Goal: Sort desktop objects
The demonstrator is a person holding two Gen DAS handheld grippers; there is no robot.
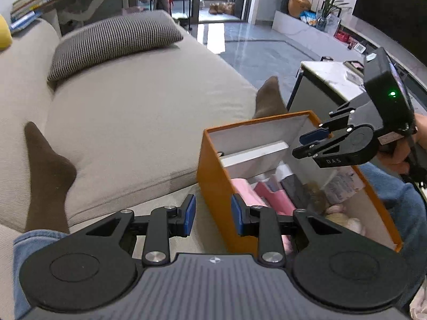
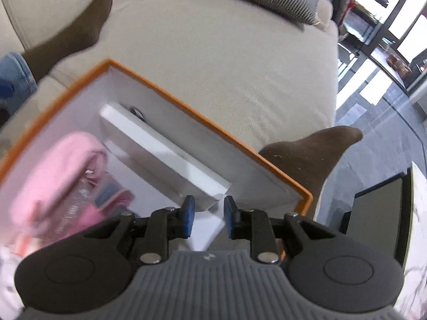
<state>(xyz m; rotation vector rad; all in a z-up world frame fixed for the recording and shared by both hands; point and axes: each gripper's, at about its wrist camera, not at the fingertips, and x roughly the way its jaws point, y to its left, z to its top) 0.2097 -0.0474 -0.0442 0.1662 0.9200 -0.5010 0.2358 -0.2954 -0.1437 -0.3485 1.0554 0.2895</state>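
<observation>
Above, our right gripper point(image 2: 206, 220), narrowly parted and empty, nears the stiff, light white box point(image 2: 162, 154); we grip its near edge. Left gripper point(image 1: 213, 217) likewise empty.

Open sofa point(image 1: 128, 122) cushion from 9 to 12 o'clock of the orange box point(image 1: 213, 186): flat, bare, free to cross. Blocked at 11 o'clock by a striped pillow point(image 1: 114, 37), at 8 o'clock by a socked foot point(image 1: 48, 170), at 1 o'clock by the other foot point(image 1: 267, 98). Box top open, entered from above only; orange walls all round. Inside, a tilted white box point(image 2: 165, 154) across the far half, pink items point(image 2: 64, 165) and soft things crowding the near half. Right gripper point(image 1: 307, 144) over the box at 3 o'clock, narrowing that side. Left gripper point(image 1: 213, 213) astride the near wall.
</observation>
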